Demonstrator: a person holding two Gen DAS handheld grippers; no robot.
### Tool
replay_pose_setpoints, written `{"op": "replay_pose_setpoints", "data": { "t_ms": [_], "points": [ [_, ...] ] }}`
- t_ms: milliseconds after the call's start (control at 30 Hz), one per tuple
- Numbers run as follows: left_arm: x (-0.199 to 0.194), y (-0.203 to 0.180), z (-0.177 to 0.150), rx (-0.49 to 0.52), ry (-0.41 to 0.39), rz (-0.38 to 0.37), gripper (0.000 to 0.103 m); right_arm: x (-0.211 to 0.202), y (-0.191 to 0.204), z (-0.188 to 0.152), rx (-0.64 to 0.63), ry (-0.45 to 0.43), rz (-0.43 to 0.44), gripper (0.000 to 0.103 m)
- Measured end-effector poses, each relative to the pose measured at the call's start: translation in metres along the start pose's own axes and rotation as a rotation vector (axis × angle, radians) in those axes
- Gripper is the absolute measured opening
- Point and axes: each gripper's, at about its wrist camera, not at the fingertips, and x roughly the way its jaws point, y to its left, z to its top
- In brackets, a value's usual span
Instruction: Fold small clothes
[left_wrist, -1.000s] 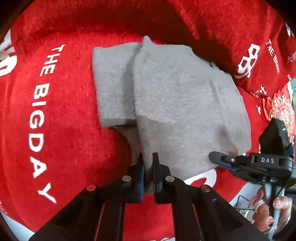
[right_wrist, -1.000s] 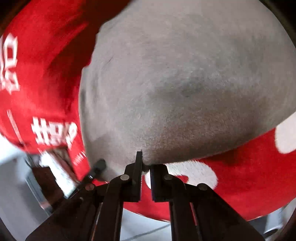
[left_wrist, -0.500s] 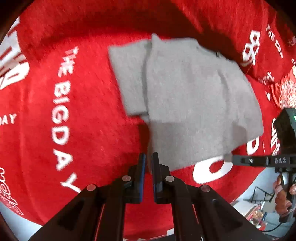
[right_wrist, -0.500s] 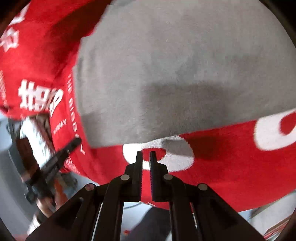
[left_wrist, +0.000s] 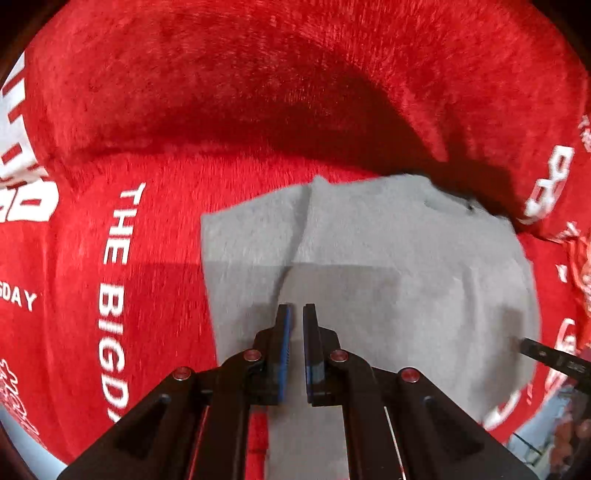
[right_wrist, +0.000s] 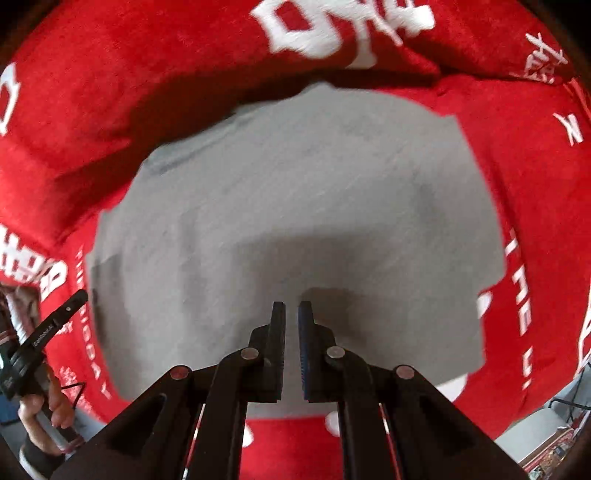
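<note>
Garment: small grey fleece piece (left_wrist: 388, 266) lying flat on red plush blanket (left_wrist: 229, 110), partly folded, one layer lapped over another along a seam-like edge on its left side in the left wrist view
Same garment, right wrist view: broad grey sheet (right_wrist: 295, 206) filling the middle, edges blurred
Blanket: red, white lettering "THE BIGDAY" just left of the garment, a raised fold of red plush behind it casting a dark shadow
Left tongs (left_wrist: 296, 332): closed, narrow slit between blue-lined pads, nothing clamped, pointing steeply down above the near part of the grey cloth; contact with it impossible to tell
Right tongs (right_wrist: 291, 328): closed and empty, likewise poised over the garment's near edge, shadow thrown on the fleece just ahead
Other views of tools: black tip of right tongs at the right rim of the left wrist view; left tongs at lower left of the right wrist view, gripped by a hand (right_wrist: 44, 406)
</note>
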Motion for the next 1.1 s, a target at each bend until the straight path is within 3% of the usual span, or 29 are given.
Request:
{"op": "replay_pose_setpoints", "data": {
  "t_ms": [133, 200, 300, 433, 733, 800, 867, 900, 933, 967, 1000, 1100],
  "points": [
    [0.033, 0.003, 0.003, -0.020, 0.067, 0.048, 0.008, 0.016, -0.018, 0.013, 0.018, 0.016, -0.041, 0.008],
    [0.034, 0.004, 0.003, -0.013, 0.053, 0.048, 0.008, 0.024, -0.031, 0.014, 0.039, 0.038, -0.047, 0.008],
    [0.033, 0.006, 0.005, -0.006, 0.062, 0.059, 0.008, 0.023, -0.049, 0.015, 0.078, 0.029, 0.017, 0.007],
    [0.030, 0.018, 0.005, -0.057, 0.079, 0.062, 0.008, 0.013, -0.061, 0.012, 0.123, 0.031, 0.008, 0.008],
    [0.015, 0.022, -0.008, -0.054, 0.113, 0.062, 0.008, -0.001, -0.052, -0.012, 0.091, 0.074, 0.083, 0.009],
    [0.011, 0.026, -0.011, -0.061, 0.121, 0.064, 0.008, 0.001, -0.045, -0.016, 0.089, 0.092, 0.101, 0.017],
    [0.011, 0.024, -0.014, -0.066, 0.127, 0.067, 0.008, 0.007, -0.021, -0.029, 0.082, 0.107, 0.111, 0.044],
    [0.010, 0.026, -0.016, -0.070, 0.133, 0.071, 0.008, 0.009, -0.014, -0.032, 0.078, 0.110, 0.115, 0.051],
    [0.009, 0.029, -0.018, -0.071, 0.136, 0.074, 0.024, 0.010, -0.007, -0.035, 0.069, 0.110, 0.121, 0.056],
    [0.007, 0.032, -0.022, -0.074, 0.137, 0.078, 0.076, 0.010, -0.002, -0.038, 0.060, 0.110, 0.125, 0.056],
    [0.006, 0.034, -0.023, -0.079, 0.130, 0.086, 0.098, 0.011, 0.003, -0.041, 0.049, 0.115, 0.130, 0.056],
    [-0.003, 0.039, -0.033, -0.060, 0.091, 0.120, 0.102, 0.014, 0.018, -0.046, 0.019, 0.129, 0.143, 0.056]
  ]
}}
